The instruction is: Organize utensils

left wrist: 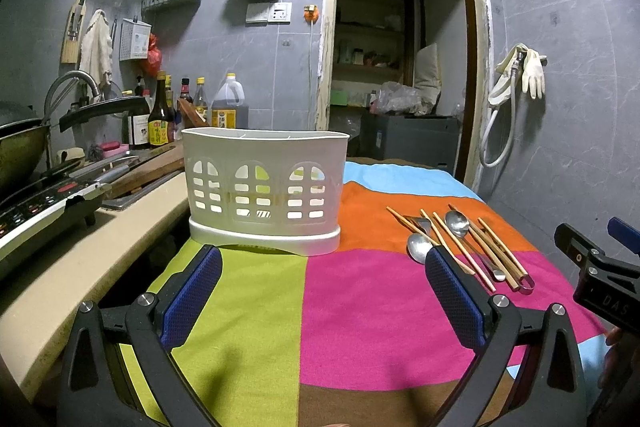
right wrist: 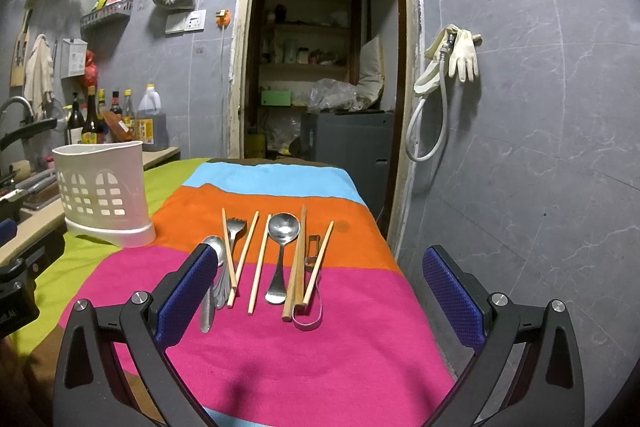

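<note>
A white slotted utensil holder (left wrist: 265,187) stands upright on the striped cloth, left of centre; it also shows in the right wrist view (right wrist: 105,191). A row of utensils lies on the cloth to its right: several wooden chopsticks (right wrist: 256,263), two metal spoons (right wrist: 282,231), a fork (right wrist: 235,227) and a metal tong (right wrist: 312,291). The same pile shows in the left wrist view (left wrist: 464,243). My left gripper (left wrist: 324,283) is open and empty, facing the holder. My right gripper (right wrist: 320,287) is open and empty, just short of the utensils.
The cloth-covered table (right wrist: 320,367) drops off at its right edge beside a grey tiled wall. A counter (left wrist: 80,259) with an induction cooker (left wrist: 36,211), wok and sauce bottles (left wrist: 160,119) lies left. An open doorway (right wrist: 320,67) is behind.
</note>
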Demonstrator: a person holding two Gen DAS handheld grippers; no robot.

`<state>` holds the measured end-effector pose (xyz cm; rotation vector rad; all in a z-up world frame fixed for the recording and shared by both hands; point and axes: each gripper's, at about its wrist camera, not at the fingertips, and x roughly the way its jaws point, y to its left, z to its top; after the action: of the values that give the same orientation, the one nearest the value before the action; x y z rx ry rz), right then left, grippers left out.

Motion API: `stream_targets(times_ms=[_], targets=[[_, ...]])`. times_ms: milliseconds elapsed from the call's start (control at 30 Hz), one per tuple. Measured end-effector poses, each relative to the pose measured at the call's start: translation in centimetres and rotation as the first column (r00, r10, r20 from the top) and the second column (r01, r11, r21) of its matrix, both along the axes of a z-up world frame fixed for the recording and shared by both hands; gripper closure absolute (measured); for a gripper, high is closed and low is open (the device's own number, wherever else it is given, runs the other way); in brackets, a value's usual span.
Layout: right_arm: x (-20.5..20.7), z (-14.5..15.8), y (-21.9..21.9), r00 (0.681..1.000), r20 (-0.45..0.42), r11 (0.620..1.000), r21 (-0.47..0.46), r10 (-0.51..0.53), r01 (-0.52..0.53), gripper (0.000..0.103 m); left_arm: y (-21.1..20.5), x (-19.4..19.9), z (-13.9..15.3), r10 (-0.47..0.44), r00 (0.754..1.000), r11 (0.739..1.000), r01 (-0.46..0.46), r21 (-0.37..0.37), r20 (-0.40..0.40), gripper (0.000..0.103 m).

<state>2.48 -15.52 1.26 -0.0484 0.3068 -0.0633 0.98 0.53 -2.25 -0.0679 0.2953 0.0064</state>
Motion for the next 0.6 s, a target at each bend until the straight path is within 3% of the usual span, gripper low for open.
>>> stream_targets(times_ms=[333,600], targets=[[0.5,0.9,-1.5,0.999,-0.036,0.999,0.038,0.039,-0.038,0.000,-0.1,1.9,1.1,0.008,0.999,0.999,-0.007,0.038,-0.042,0.003],[5.5,2.6,-5.2,0.982,-0.156,0.991,0.098,0.108,-0.093,0.000,0.0,6.7,2.8,-0.122,0.982,0.993,0.120,-0.019,-0.141,0.003]])
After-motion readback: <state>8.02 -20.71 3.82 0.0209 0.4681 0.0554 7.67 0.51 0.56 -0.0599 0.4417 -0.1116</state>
